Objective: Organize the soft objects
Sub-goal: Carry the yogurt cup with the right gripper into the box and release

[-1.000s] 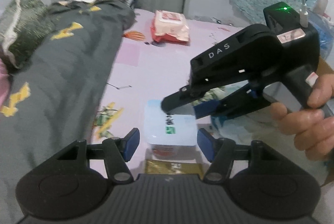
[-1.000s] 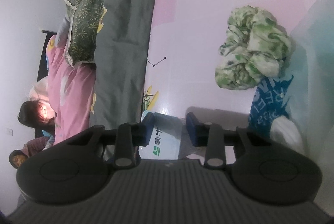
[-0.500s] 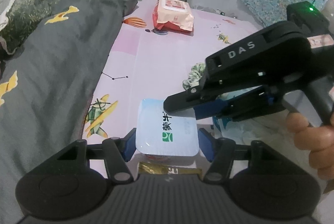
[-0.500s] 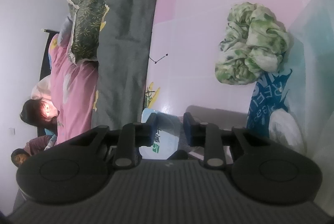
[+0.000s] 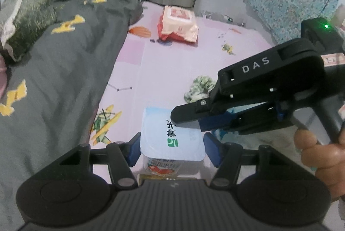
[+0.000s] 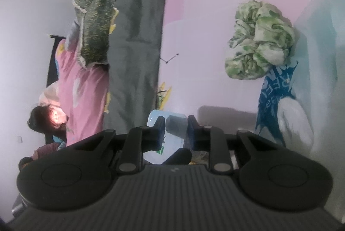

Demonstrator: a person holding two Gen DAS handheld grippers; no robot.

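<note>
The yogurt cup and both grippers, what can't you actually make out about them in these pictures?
- Yogurt cup: left wrist view, lower body hidden by that gripper's housing.
- Left gripper: whether its pads touch the cup; the lid overhangs them.
- Right gripper: right wrist view, blurred; grip on the lid unclear.
- Green cloth: left wrist view, partly behind the right gripper.

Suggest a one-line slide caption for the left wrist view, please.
Left gripper brackets a yogurt cup on the pink sheet while the right gripper reaches over its lid.

The right claw [image 5: 187, 121] is matte black with blue pads, white "DAS" lettering, green LED.
</note>
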